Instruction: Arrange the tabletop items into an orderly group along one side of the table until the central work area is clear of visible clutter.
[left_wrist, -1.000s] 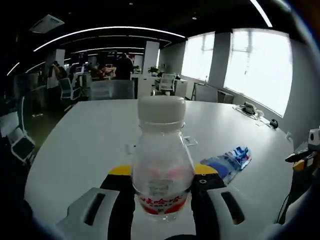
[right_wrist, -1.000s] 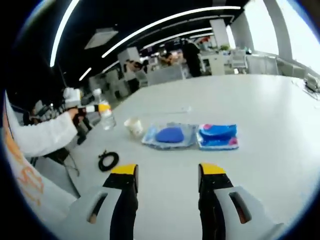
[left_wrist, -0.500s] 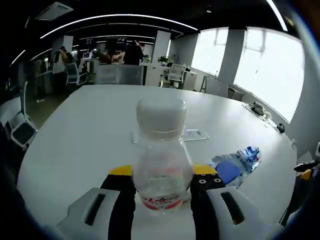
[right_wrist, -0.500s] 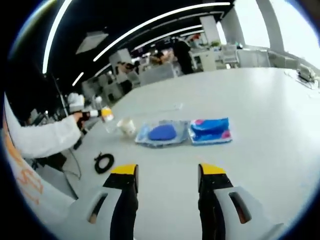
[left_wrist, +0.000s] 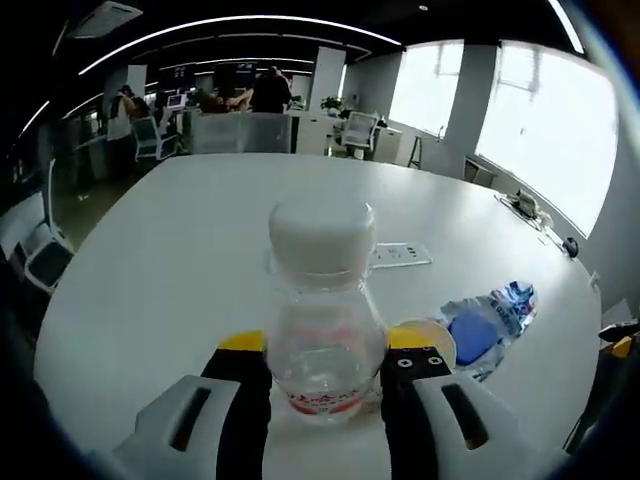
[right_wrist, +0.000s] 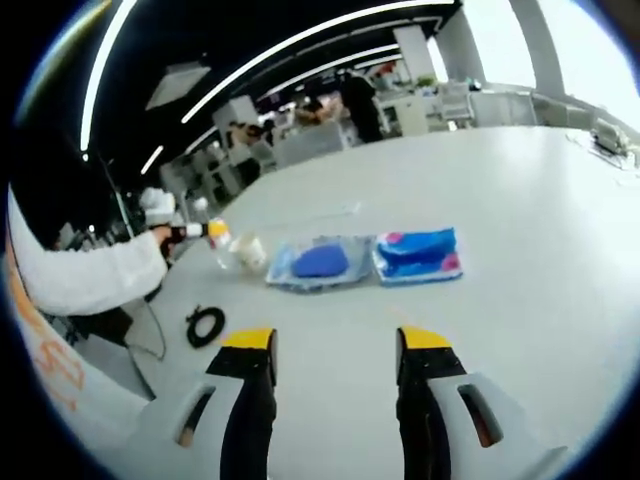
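Left claw (left_wrist: 325, 362) is clamped on the clear bottle (left_wrist: 322, 330); right claw (right_wrist: 335, 350) gapes wide, holding nothing.

Left gripper (left_wrist: 325, 368) clamping clear white-capped bottle (left_wrist: 322, 320), blue packet (left_wrist: 484, 322) beside, white table (left_wrist: 160, 260)

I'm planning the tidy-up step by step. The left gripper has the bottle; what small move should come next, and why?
Probably lower the bottle beside the paper cup and release. The left gripper holds it close to the row of blue packets, so it would join that group.
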